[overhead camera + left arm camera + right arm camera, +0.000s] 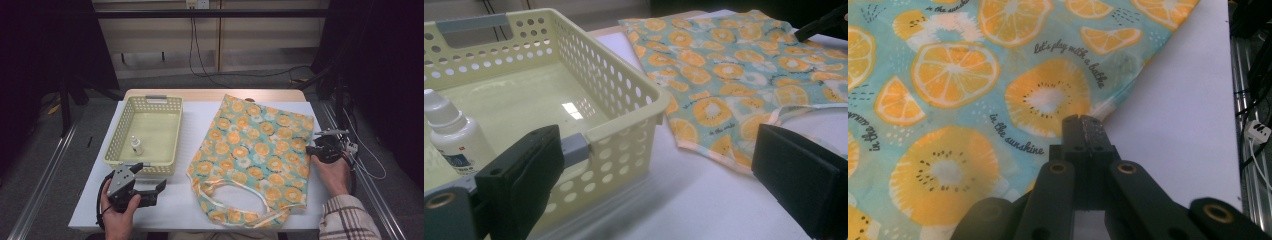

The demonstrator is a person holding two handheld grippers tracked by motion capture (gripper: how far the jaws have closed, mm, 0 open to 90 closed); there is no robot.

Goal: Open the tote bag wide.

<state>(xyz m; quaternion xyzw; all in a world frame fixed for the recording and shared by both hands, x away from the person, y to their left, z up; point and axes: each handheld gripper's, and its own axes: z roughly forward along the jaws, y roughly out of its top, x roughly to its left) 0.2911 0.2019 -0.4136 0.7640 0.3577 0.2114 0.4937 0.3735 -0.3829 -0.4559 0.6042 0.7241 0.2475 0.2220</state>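
Note:
A fabric bag printed with orange slices on teal lies flat on the white table top, its handles toward the near edge. My right gripper is at the bag's right edge, jaws shut together. In the right gripper view the closed tips rest right at the hem of the bag; no fabric shows between them. My left gripper is held near the front left, open and empty, aimed at the near corner of a pale yellow basket. A small white bottle stands inside the basket.
In the left gripper view the basket's perforated wall is close ahead, with the bottle at the left and the bag beyond. Cables and a metal rail run along the table's right side.

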